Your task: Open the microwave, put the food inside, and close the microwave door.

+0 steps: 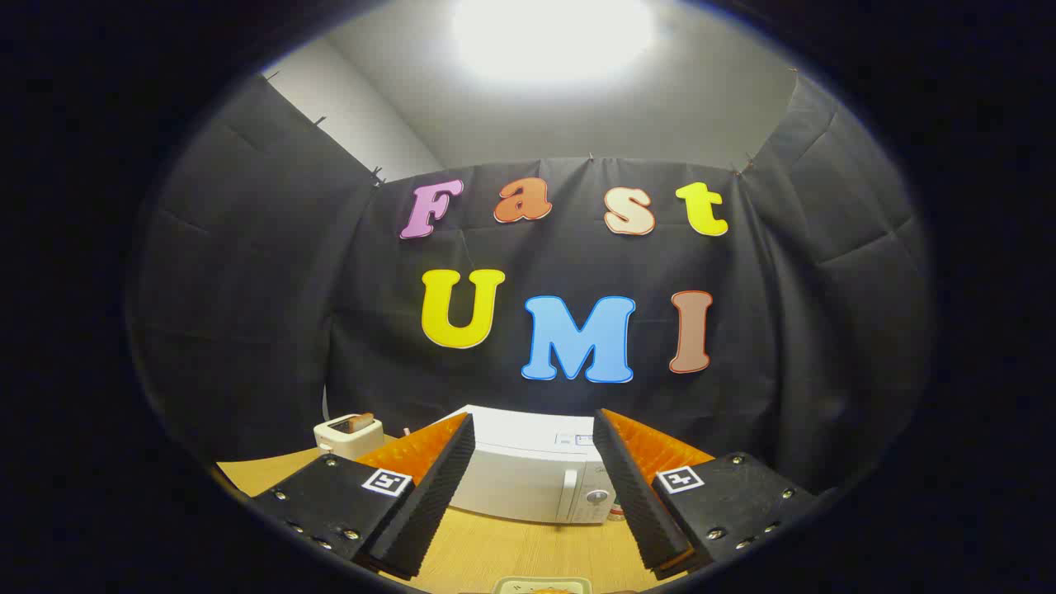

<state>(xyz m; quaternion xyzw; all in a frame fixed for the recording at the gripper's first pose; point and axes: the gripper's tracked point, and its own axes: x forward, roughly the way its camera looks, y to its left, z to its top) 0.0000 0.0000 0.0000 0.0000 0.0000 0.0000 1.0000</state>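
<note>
Jaws released on nothing; I judge the microwave (528,483) heavy and rigid, so I grip its stiff door handle (568,493), at 12 o'clock beyond the fingers.

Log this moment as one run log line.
gripper: open, empty | microwave: door closed, beyond fingers | food plate: on table, below fingers

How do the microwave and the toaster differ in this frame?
The microwave is the larger box, beyond the open fingers of the hand-held gripper; the toaster is smaller, off to its left. The microwave's door is closed and its inside is hidden; the toaster has bread sticking out of its top. Both are white and sit on the wooden table.
</note>
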